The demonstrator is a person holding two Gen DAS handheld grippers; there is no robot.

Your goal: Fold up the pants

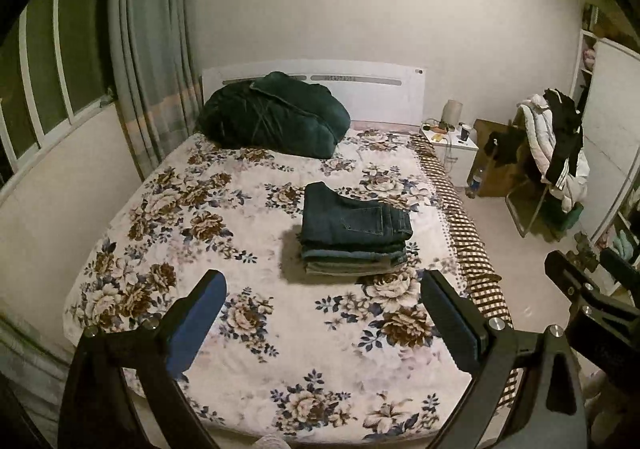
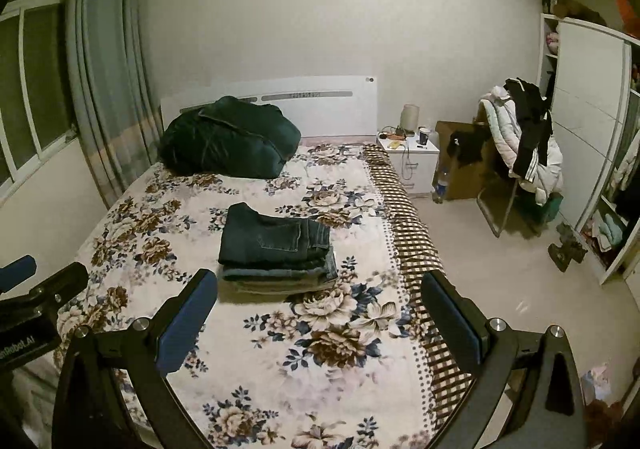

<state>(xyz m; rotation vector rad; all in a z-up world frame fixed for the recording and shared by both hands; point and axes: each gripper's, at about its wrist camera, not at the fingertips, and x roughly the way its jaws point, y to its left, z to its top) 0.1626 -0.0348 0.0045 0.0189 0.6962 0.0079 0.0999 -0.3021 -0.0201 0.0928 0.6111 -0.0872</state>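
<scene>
Pants (image 1: 354,227) sit folded atop a stack, ahead of both empty, wide-open tongs, long axis crosswise; the right gripper (image 2: 320,313) seems nearer than the left gripper (image 1: 324,309).

Folded pants (image 1: 354,227) of dark matt denim with visible stitching lie on a soft, fuzzy floral bed blanket (image 1: 240,233). Matt black plastic left gripper (image 1: 322,309), shiny metal bolts.
</scene>
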